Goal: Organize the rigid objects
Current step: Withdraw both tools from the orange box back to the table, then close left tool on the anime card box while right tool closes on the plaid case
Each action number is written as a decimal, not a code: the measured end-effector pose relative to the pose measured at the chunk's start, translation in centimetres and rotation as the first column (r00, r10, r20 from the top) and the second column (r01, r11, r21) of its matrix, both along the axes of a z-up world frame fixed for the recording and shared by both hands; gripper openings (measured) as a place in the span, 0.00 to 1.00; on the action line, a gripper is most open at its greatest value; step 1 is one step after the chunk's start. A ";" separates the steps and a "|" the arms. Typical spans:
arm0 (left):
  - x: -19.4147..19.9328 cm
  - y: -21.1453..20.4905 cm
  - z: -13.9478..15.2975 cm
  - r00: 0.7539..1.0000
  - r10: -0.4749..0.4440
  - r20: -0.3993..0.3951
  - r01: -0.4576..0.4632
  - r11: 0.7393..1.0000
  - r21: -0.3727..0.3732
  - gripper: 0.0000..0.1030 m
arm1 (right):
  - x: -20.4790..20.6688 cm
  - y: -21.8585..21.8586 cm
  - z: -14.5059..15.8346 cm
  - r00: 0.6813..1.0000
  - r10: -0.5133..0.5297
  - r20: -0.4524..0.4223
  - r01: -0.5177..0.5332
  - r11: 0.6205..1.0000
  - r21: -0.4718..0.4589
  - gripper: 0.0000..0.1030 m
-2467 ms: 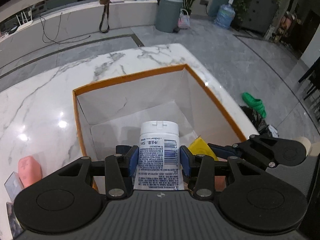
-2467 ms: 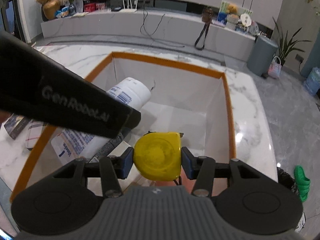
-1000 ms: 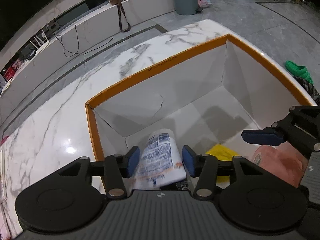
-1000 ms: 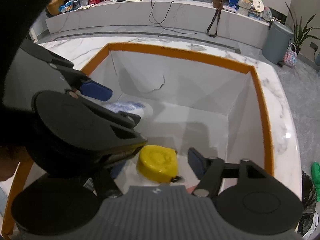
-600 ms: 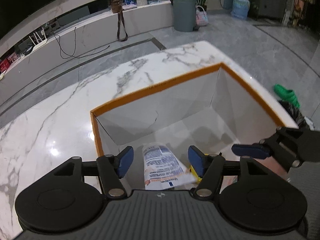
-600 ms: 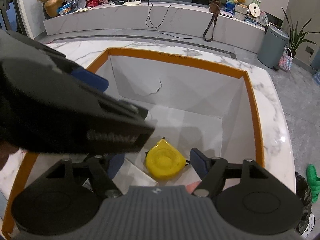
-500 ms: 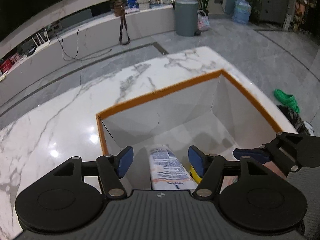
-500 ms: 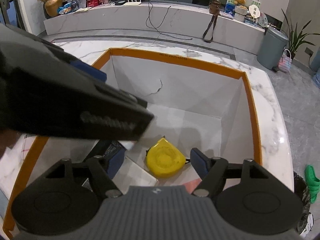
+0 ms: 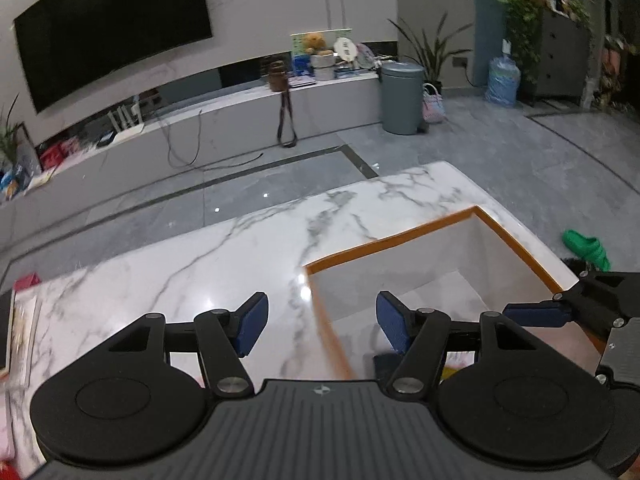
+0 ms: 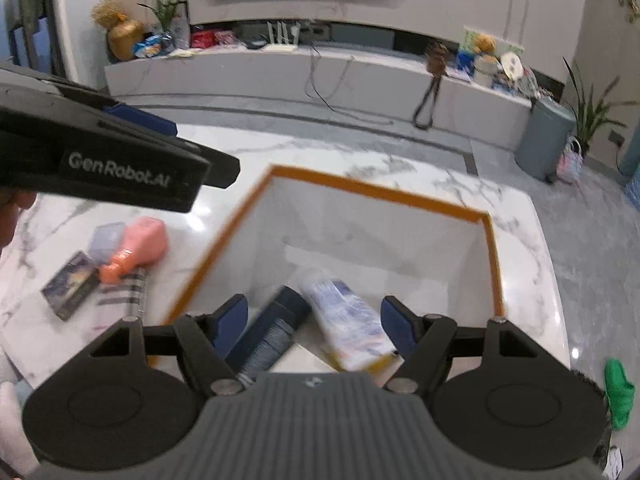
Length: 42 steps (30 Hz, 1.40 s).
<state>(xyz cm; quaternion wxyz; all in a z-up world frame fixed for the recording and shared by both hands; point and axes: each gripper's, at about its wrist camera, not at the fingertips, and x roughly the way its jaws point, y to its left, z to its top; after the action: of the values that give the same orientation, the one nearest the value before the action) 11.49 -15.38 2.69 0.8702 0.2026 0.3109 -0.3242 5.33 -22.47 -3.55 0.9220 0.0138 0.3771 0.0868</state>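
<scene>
On the side of my left gripper (image 10: 120,168), seen from the right wrist camera, I read the white letters "GenRobot.AI". On the white bottle (image 10: 347,325) there is blue and white printing, but it is too blurred and I cannot read it. I find no other writing that I can read.

The white box with the orange rim (image 10: 380,192) stands on the marble table (image 9: 200,264). Inside it I see the white bottle lying on its side, and just beside it, on its left, a dark blue cylinder (image 10: 269,334), also lying down. Under the near end of the bottle a small yellow thing (image 10: 382,363) shows; I cannot tell what it is.

My right gripper (image 10: 314,322) is above the near part of the box. Its blue pads (image 10: 232,322) are spread wide and grip nothing. In the left wrist view my left gripper (image 9: 322,322) is also spread wide with nothing between the pads, and it is above the left edge of the box, half over the table.

Outside the box, on the table to the left, lie a pink bottle (image 10: 136,249), a clear small case (image 10: 105,241), a dark booklet (image 10: 71,285) and a checked cloth (image 10: 122,293), all close together.
</scene>
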 end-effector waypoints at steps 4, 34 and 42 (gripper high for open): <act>-0.2 2.6 1.3 1.000 0.016 0.023 -0.016 1.000 0.018 0.72 | -0.2 2.0 1.8 0.998 0.051 0.040 -0.051 0.999 -0.013 0.71; 4.9 18.3 -8.8 0.960 0.101 -0.260 -0.030 0.964 0.263 0.81 | 2.9 19.5 -3.2 0.901 0.383 -0.205 -0.403 0.913 -0.061 0.71; 5.7 18.9 -12.3 0.931 0.188 -0.314 -0.122 0.969 0.216 0.86 | 4.9 20.0 -6.6 0.885 0.337 -0.322 -0.372 0.927 -0.054 0.82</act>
<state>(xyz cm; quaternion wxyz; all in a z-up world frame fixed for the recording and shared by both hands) 17.15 3.56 -9.59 0.8044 0.2029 0.4982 -0.2521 10.24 -2.47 -10.15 0.8198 -0.0949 0.5163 0.2290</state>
